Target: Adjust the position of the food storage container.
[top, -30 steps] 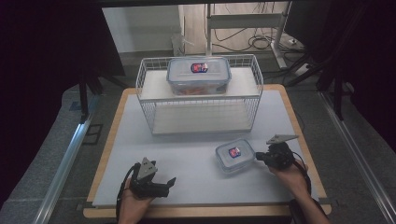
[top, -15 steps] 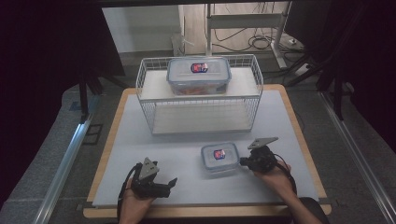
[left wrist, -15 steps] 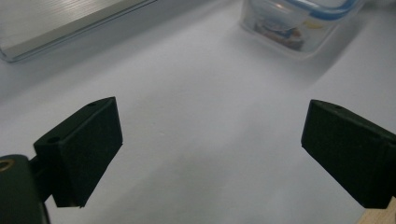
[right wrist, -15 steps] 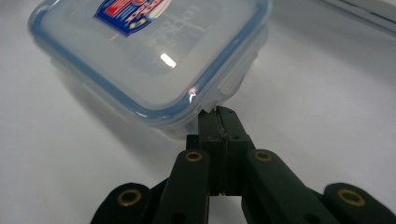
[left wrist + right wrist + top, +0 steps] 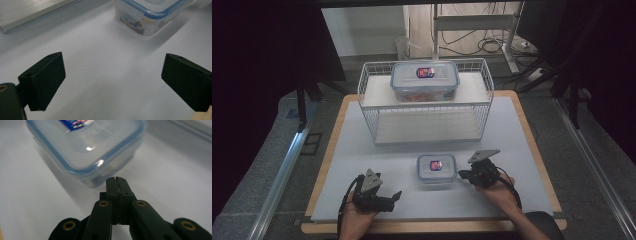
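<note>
Right tongs clenched, tips against the small container; left tongs released, well apart.

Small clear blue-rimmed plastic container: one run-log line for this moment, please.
small clear blue-rimmed plastic container: on white mat | right tongs: shut, tips against its side | left tongs: open, apart

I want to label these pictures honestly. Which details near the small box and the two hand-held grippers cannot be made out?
- Small box label: too small in the high view, cut off by the top edge in the right gripper view.
- Contact between right hand-held gripper and the box: unclear; its shut tips cover the spot.
- Box contents: blurred behind the wall in the left gripper view.
</note>
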`<state>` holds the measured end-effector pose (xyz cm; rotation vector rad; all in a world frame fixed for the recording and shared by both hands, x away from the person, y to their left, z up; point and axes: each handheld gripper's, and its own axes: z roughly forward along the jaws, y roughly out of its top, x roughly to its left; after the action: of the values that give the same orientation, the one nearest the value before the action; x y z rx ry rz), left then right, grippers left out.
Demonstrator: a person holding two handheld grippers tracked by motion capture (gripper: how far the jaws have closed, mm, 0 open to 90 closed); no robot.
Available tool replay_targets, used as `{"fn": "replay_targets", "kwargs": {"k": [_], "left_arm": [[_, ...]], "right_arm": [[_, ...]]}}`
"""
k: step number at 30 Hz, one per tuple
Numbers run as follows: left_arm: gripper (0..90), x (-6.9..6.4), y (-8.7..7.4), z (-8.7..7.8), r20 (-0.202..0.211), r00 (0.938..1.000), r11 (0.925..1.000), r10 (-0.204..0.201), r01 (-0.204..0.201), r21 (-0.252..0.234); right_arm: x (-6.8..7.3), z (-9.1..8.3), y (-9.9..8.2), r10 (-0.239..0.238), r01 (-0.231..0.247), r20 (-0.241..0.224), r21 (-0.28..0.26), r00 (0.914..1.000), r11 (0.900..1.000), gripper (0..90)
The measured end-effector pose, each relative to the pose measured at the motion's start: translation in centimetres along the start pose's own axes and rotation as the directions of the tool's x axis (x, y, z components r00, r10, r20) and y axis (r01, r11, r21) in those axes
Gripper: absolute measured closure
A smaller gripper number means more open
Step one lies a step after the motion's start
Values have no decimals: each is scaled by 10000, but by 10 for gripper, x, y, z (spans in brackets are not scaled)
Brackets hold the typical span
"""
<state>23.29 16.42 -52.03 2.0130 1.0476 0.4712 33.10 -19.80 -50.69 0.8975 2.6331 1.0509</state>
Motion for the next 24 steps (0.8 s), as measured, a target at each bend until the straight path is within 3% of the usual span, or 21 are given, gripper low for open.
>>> {"fn": "replay_targets", "kwargs": {"k": [11, 24], "left_arm": [[67, 3, -2, 0, -31, 10000, 10000, -90, 90, 29], [57, 4, -2, 0, -85, 10000, 9999, -43, 44, 158]], "right_arm": [[-7, -25, -11, -321, 346, 393, -657, 9987, 9972, 666], [-23, -28, -21, 175, -126, 467, -1035, 9988, 9945, 303]]}}
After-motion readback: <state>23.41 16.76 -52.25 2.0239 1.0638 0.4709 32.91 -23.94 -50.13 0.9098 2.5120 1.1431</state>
